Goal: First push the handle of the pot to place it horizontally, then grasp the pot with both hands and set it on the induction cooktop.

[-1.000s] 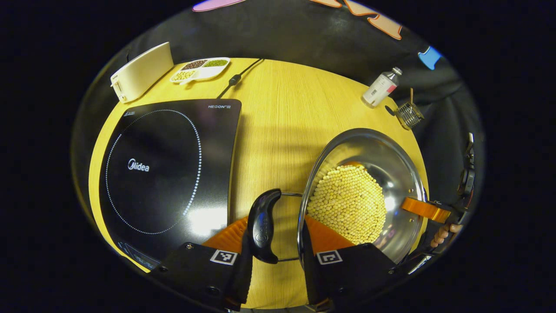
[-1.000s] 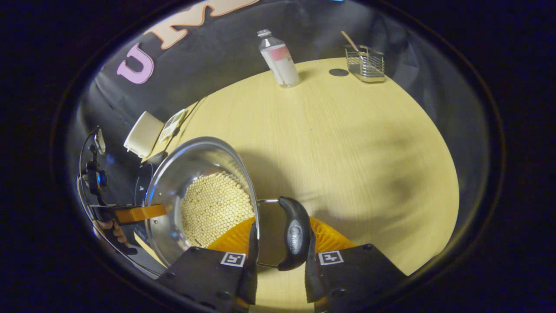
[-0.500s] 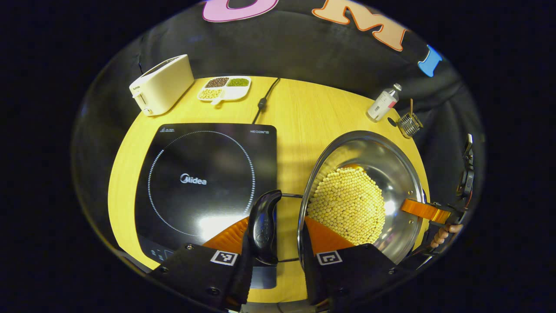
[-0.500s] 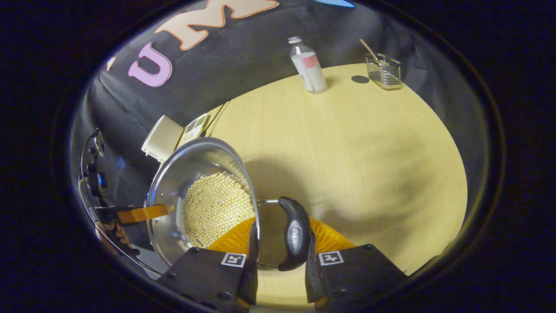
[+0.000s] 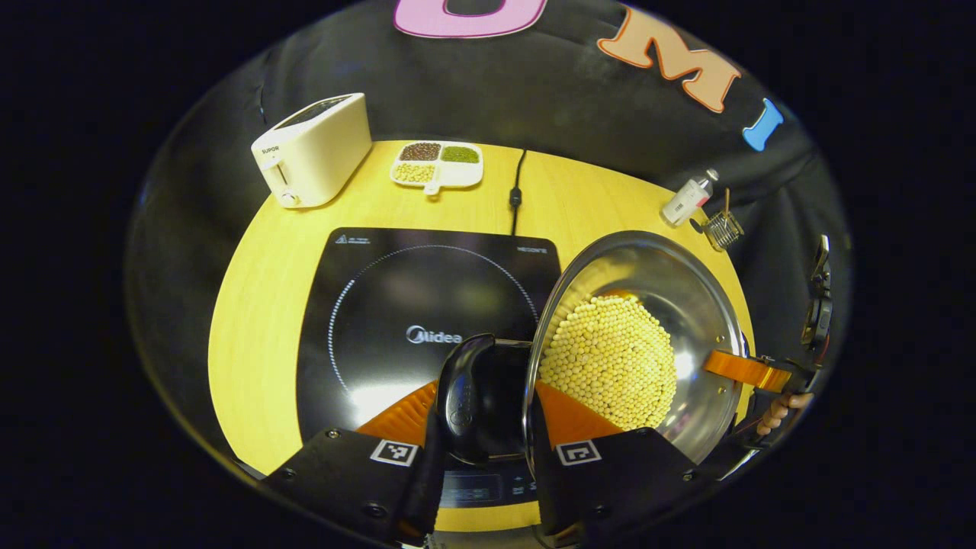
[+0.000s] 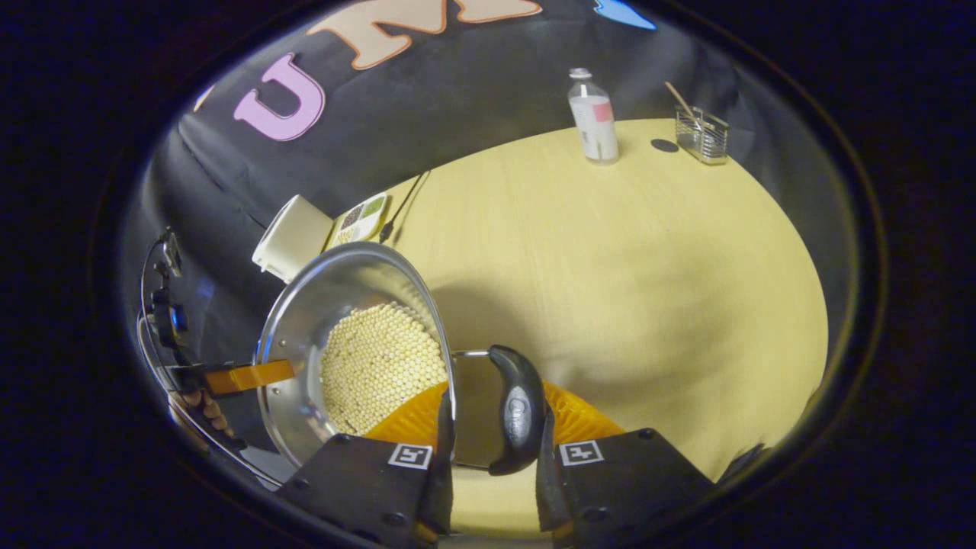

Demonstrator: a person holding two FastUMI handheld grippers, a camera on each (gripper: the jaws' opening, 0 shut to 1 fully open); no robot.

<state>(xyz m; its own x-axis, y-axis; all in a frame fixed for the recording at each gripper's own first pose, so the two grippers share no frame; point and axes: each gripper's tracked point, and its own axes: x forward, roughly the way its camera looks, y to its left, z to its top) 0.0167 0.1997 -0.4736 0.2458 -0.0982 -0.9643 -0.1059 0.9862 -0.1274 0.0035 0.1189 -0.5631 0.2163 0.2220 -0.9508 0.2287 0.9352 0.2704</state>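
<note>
Both grippers, left gripper (image 5: 480, 450) and right gripper (image 6: 488, 450), clamp the pot (image 5: 686, 305) handles, the cooktop (image 5: 381, 305) lying left of centre beneath the pot's left edge.

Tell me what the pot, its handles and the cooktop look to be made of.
Pot: polished metal, likely stainless steel, with mirror-like glare inside.
Handles: glossy black, probably plastic, on thin metal wire.
Cooktop: smooth black glass or ceramic, by its sharp light reflection and printed ring.
</note>
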